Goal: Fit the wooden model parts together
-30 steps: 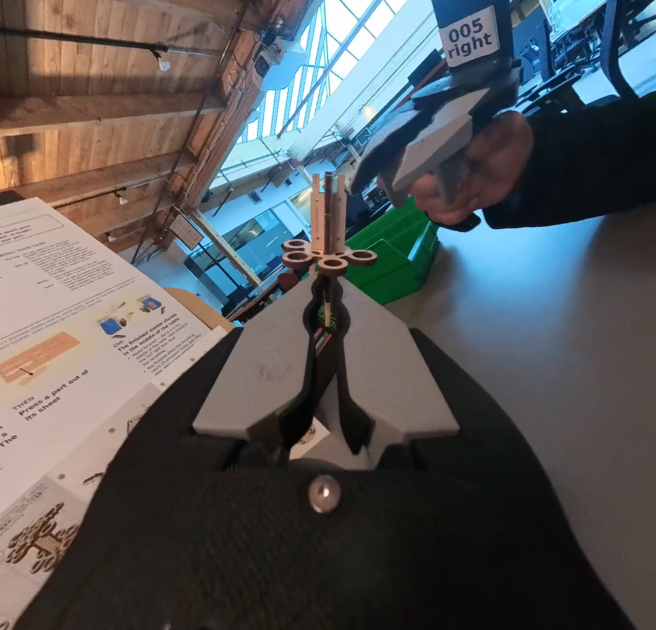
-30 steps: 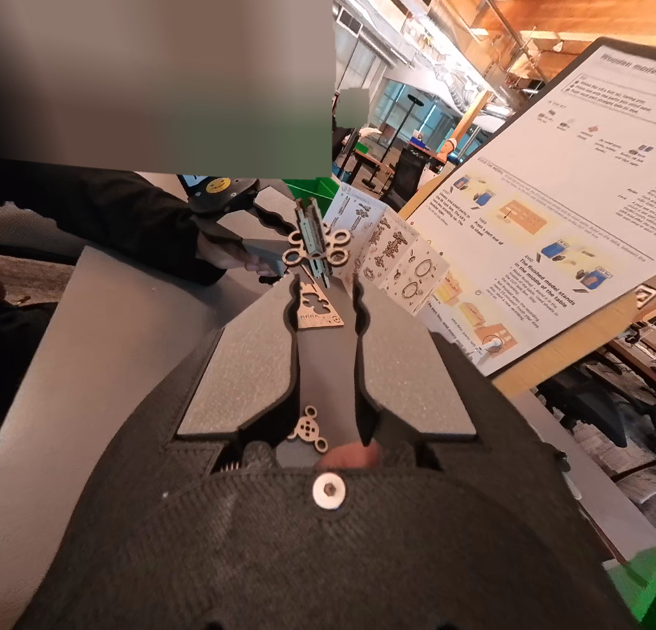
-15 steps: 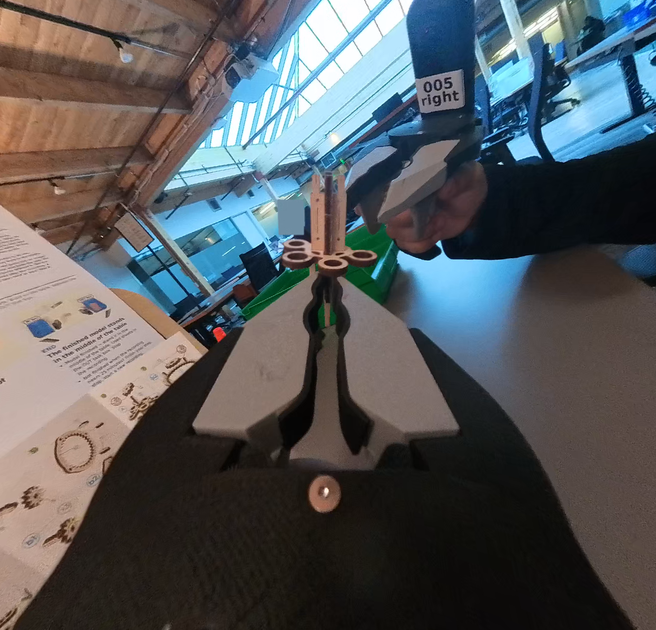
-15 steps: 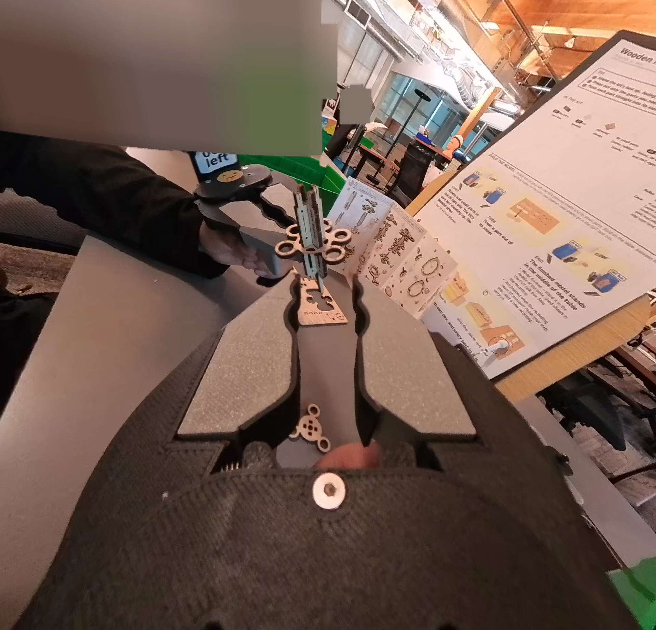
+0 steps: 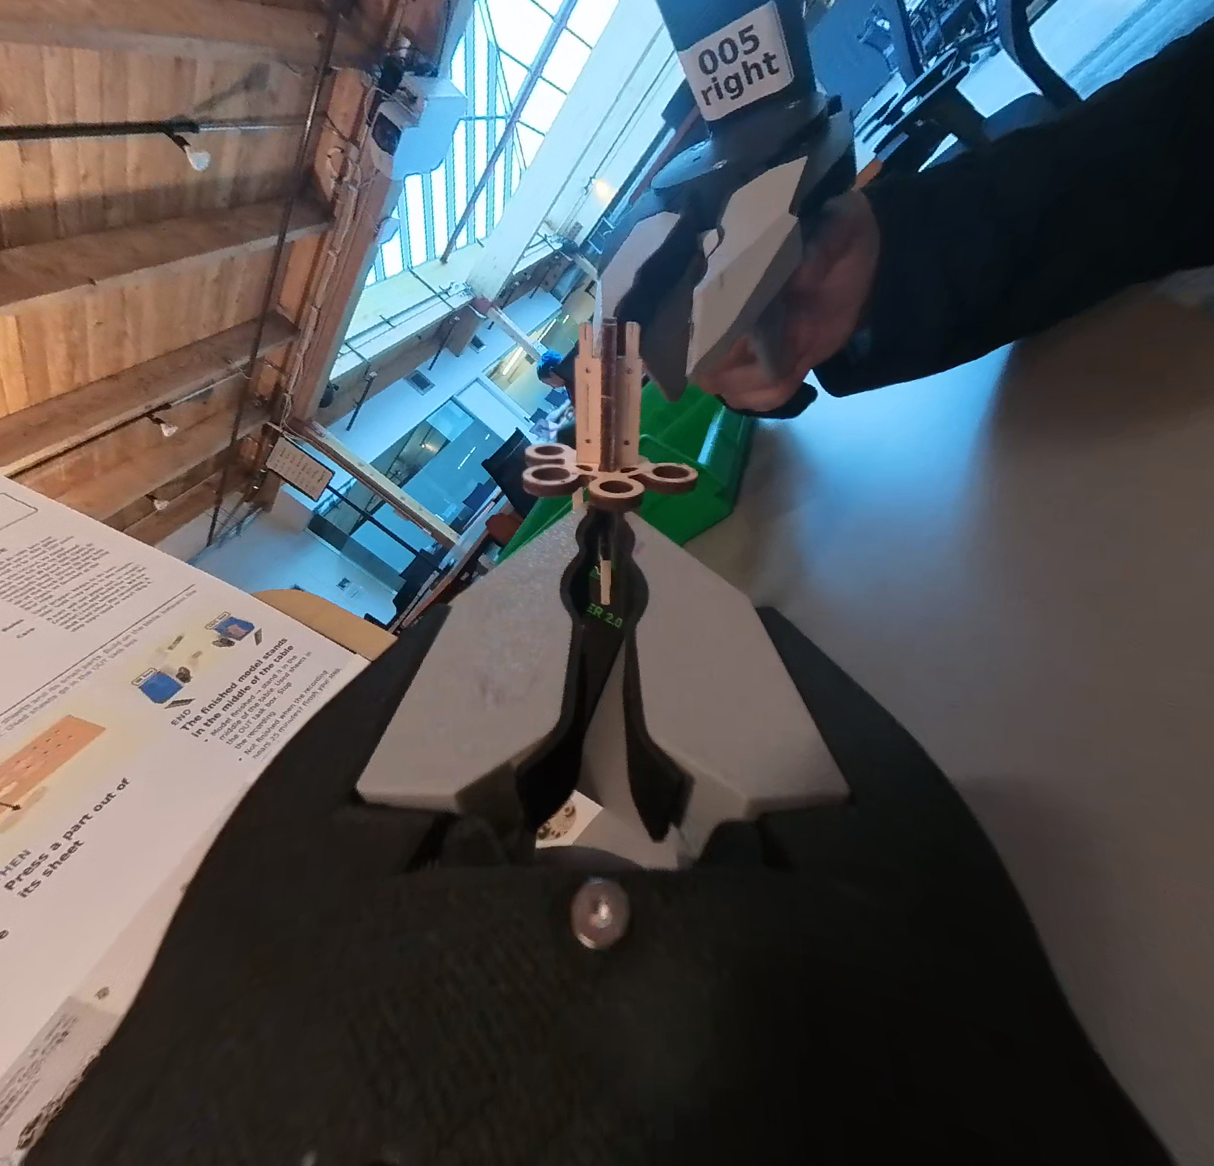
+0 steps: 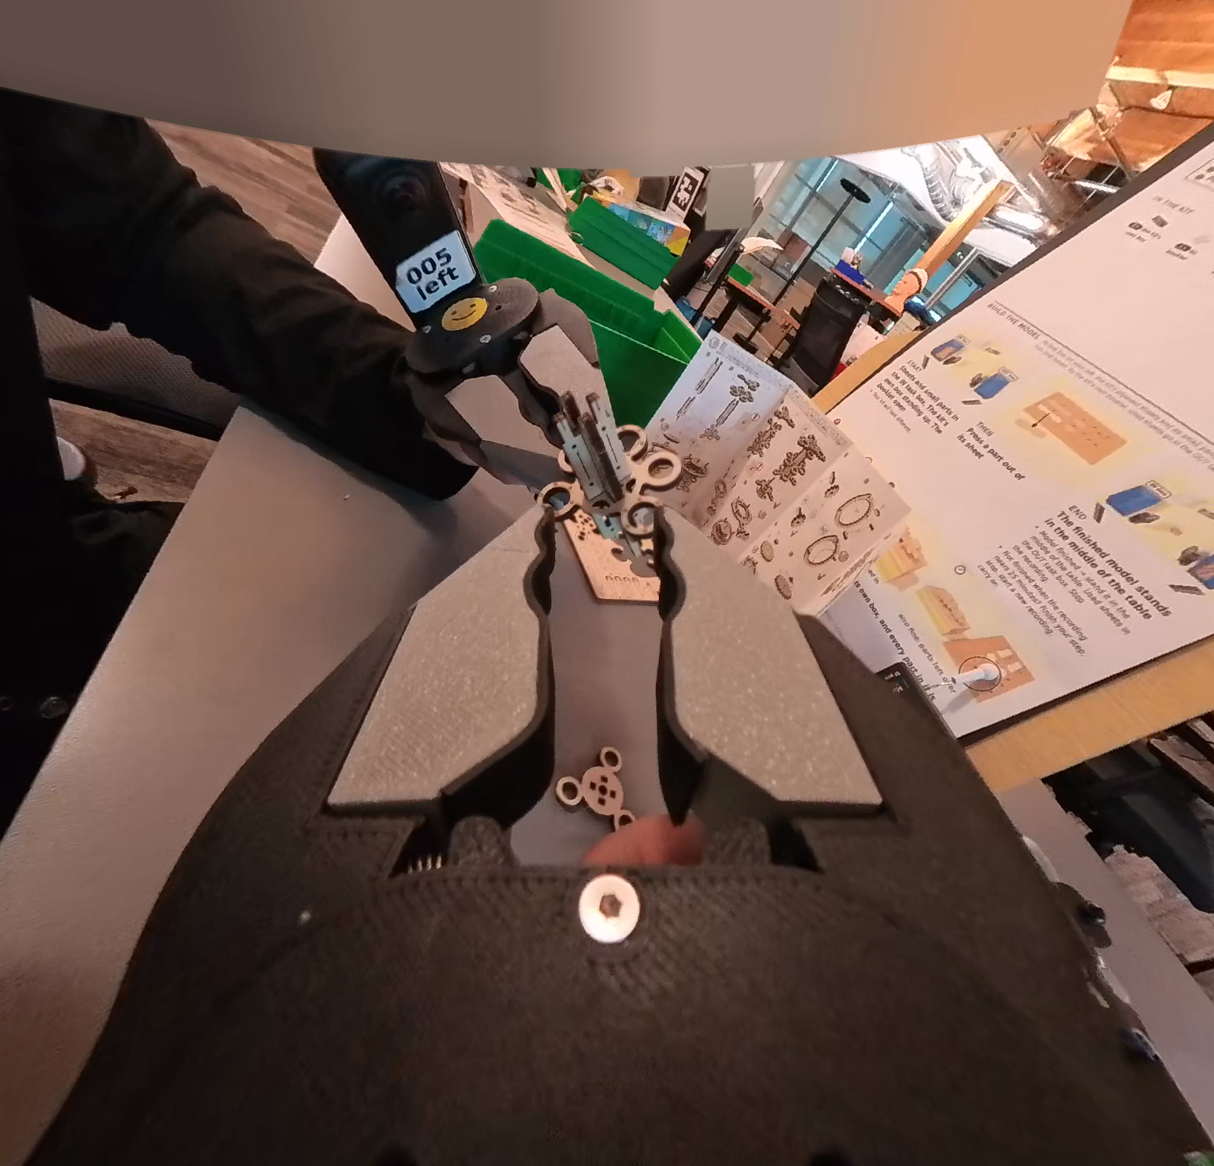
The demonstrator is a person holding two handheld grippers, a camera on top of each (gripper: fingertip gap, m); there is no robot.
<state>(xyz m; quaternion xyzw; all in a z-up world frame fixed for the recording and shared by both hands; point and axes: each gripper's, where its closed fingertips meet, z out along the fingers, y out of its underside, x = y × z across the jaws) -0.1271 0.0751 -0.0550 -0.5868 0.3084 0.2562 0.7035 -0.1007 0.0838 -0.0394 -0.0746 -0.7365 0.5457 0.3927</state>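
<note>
My left gripper (image 5: pixel 604 527) is shut on the foot of a wooden model part (image 5: pixel 607 412): an upright slotted column with a ring plate round its base. It also shows in the right wrist view (image 6: pixel 601 458). My right gripper (image 6: pixel 603 520) is shut on a flat wooden plate (image 6: pixel 621 576) with cut-outs. The plate's far edge meets the free end of the column. In the left wrist view the right gripper (image 5: pixel 647 346) sits just right of the column's top. A small ringed wooden piece (image 6: pixel 594 793) lies on the table under my right gripper.
A grey table (image 5: pixel 985 609) lies below. An instruction board (image 6: pixel 1051 477) leans at the right, with a folded booklet (image 6: pixel 775 477) in front of it. Green bins (image 6: pixel 591 307) stand at the far side. A person's dark sleeves hold both grippers. The tips of both grippers are at nearly the same place.
My right gripper has brought the plate closer, up to the column's end. My left gripper has swung and tilted while still holding the column part.
</note>
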